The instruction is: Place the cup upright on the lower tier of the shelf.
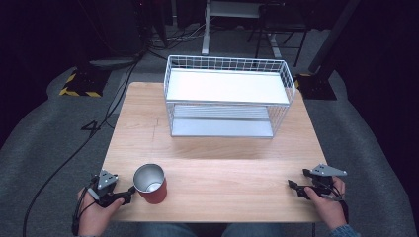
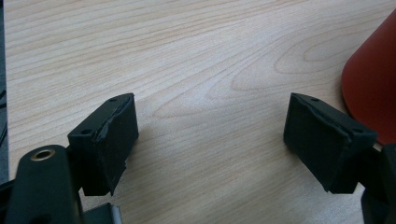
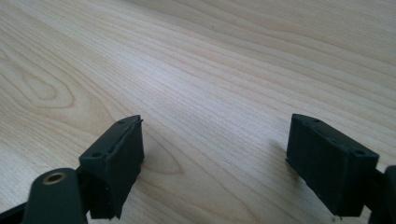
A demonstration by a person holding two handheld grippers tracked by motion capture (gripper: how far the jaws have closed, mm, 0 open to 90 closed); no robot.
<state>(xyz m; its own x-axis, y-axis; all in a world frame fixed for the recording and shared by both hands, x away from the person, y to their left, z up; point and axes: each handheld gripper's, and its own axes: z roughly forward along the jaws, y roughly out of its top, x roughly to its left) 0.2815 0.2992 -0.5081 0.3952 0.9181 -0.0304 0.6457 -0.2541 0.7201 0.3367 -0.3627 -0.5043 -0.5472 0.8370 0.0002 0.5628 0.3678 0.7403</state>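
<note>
High view: left tongs [image 1: 129,193] wide, just beside the red cup [image 1: 150,183], pre-grab; right tongs [image 1: 295,186] wide, idle. Next, probably close on it.

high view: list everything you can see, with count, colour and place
cup: 1, red outside and silver inside, upright near the front left of the table, just right of the left gripper
wire rack: 1, white, two-level, at the back middle of the table
table: 1, light wood, centre
striped floor base: 1, yellow and black, on the floor at back left
left gripper: 1, black, open, front left edge, held in a hand
right gripper: 1, black, open, front right edge, held in a hand
</note>
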